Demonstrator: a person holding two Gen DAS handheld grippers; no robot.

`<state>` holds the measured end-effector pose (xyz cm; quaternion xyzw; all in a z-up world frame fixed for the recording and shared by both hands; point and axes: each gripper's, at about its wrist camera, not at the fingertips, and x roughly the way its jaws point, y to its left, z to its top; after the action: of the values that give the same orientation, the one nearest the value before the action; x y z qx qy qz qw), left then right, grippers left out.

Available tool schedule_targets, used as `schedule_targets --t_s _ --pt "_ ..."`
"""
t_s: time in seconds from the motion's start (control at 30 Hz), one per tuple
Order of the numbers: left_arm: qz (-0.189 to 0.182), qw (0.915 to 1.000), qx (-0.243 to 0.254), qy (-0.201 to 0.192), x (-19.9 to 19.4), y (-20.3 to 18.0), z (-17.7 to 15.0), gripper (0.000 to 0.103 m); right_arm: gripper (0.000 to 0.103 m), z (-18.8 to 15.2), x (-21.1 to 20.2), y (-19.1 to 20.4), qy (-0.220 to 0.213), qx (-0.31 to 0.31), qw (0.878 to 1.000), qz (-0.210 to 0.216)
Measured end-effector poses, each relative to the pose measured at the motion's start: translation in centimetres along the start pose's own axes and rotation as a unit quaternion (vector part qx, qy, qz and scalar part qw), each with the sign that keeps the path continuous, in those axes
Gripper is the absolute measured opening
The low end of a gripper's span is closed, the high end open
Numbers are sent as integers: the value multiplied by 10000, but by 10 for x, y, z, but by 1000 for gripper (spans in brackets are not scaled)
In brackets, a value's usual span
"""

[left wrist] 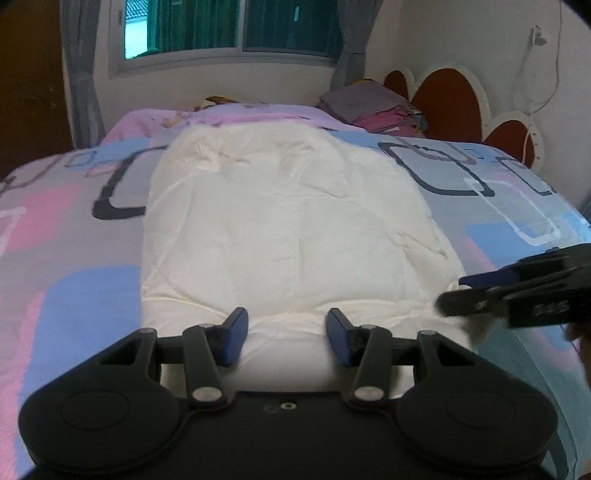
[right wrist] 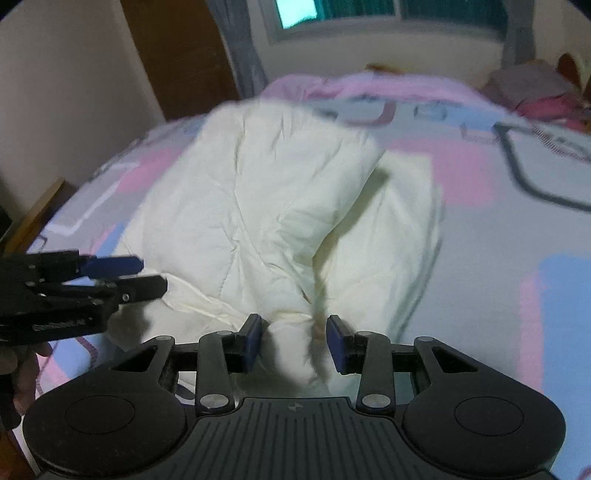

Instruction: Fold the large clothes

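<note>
- White padded garment (left wrist: 288,221): lies at frame centre on the patterned bedspread (left wrist: 66,236), running from the near edge toward the window (left wrist: 229,29) at top.
- Left gripper (left wrist: 288,336): bottom centre, jaws spread apart, the garment's near hem lying between the blue pads (left wrist: 234,334); nothing clamped.
- Right gripper (right wrist: 294,343): bottom centre of its view, jaws parted, a bunched fold of garment between them; grip not confirmed.
- Folded clothes stack (left wrist: 373,107): upper right, by the headboard (left wrist: 454,99).

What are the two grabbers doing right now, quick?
Left gripper: open, its fingers either side of the near edge of the white padded garment, not pinching it.
Right gripper: open, with a bunch of the garment between its fingers.
</note>
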<state>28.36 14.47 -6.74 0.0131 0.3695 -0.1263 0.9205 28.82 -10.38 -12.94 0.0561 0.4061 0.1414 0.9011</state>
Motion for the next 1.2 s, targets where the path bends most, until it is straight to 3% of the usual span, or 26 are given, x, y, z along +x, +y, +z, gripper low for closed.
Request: schedule_targets --t_s 0.1,0.2,0.3,0.37,0.4,0.43,0.53,0.87,1.03,1.2 --pt "122 9999 -12 -89 -20 -12 -2 48 38 -7 -28 -2 -149 26 9999 -64" --pt "239 9995 49 -218 -41 -28 -9 59 38 -16 -57 -4 -305 108 9994 -129" --pt "325 9989 95 -338 -60 -44 -16 76 38 -29 -82 1 -443 111 9987 -226" --pt "378 9981 130 -470 -76 -55 -20 86 66 -41 -100 6 -537 119 9980 -298" --pt "403 9978 131 -518 -83 -59 -22 88 94 -47 -111 7 -670 92 9971 -340" --pt "452 9972 124 -584 -94 -66 -27 93 103 -55 -122 11 -839 34 9957 -399" --pt "578 9957 116 -713 -120 -81 -39 99 103 -72 -143 20 -841 14 9946 -610" --pt "716 9945 68 -765 -202 -114 -87 101 103 -137 -226 67 -1099 46 9849 -1337" --pt "726 9923 -268 -963 -237 -117 -101 101 103 -155 -253 77 -1277 224 9799 -1518" --pt "743 9905 -239 -1135 -261 -124 -103 101 103 -163 -264 84 -1205 309 9803 -1536"
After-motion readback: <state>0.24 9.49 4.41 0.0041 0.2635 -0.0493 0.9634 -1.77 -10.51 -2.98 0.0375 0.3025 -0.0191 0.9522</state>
